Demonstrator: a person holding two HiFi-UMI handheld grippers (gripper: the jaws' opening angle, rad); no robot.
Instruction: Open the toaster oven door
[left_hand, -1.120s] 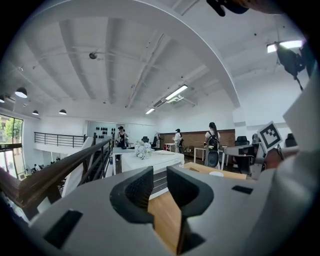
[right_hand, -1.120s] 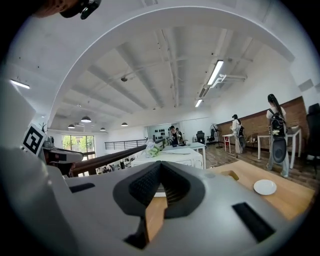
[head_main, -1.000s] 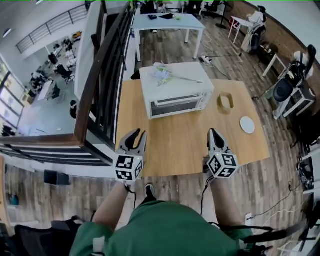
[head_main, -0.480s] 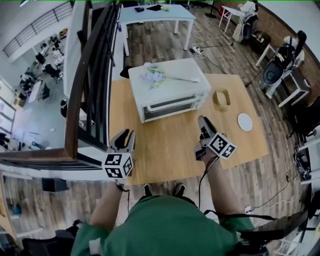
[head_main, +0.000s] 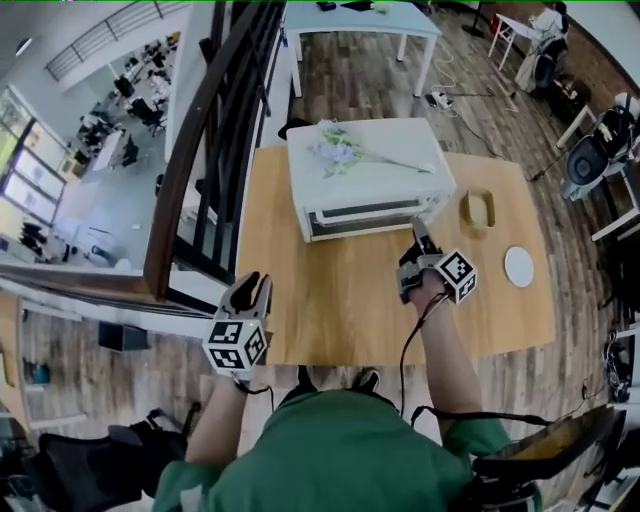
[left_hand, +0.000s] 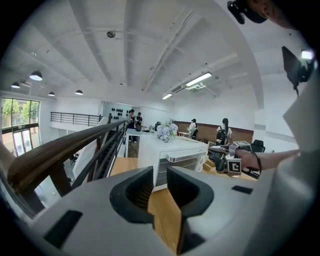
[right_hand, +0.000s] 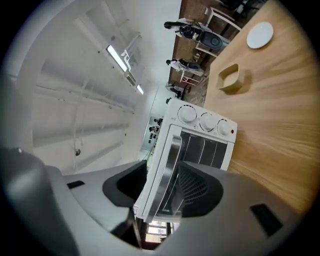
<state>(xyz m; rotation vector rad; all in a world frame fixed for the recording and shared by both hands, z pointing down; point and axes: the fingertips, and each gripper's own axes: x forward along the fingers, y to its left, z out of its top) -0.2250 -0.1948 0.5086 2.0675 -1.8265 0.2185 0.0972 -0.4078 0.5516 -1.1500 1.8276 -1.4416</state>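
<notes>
Head view: the oven sits at the far side of the table. The right gripper is at its front, and the left gripper is by the table's near-left edge.

Left gripper view: the jaws stand slightly apart and empty, with the oven ahead.

Right gripper view: the jaws are opening, with the door handle between them.

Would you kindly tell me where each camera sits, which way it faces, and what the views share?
Head view: on the person's head, steeply down at table and toaster oven; shows forearms, left gripper, right gripper.
Left gripper view: on that gripper, facing across the table at the oven; its empty, parted jaws show.
Right gripper view: on that gripper, close to the door handle, which sits between its opening jaws.
Shared: all show the toaster oven.
</notes>
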